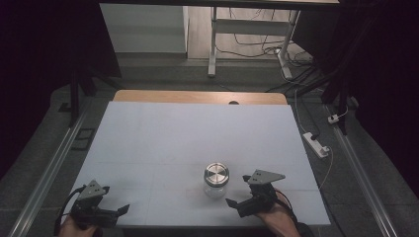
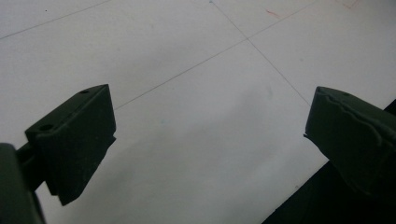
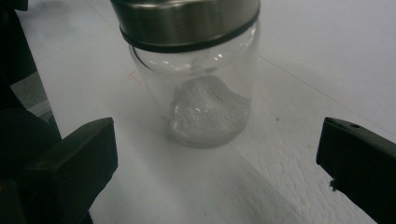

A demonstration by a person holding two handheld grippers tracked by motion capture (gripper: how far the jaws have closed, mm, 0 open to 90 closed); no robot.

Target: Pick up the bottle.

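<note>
Jar, clear glass w/ brushed-metal lid: stands upright on the white table, toward the near edge, a little right of centre in the high view. Body cylindrical, walls smooth and see-through; lid round, flat-topped, w/ concentric sheen and a dark band under its rim. In the right gripper view the jar shows a whitish, finely pitted patch low inside; whether that is contents or the moulded base cannot be told.

Right gripper: held in the person's hand just right of the jar, near but apart from it. Jaws black, blocky, matte; they stand spread wide w/ nothing between the pads, the jar ahead of them and beyond the tips. Grey three-cornered plate rides on top.

Left gripper: at the near-left corner of the table, well apart from the jar. Jaws likewise spread, over bare table surface; nothing pinched.

Table surface: white, matte, slightly fibrous up close, crossed by thin seam lines. Wooden strip shows along its far edge. Nothing lies between right gripper and jar.

Surroundings, dim: grey floor, white power strip w/ cable to the right of the table, a white desk frame w/ loose cables beyond.
</note>
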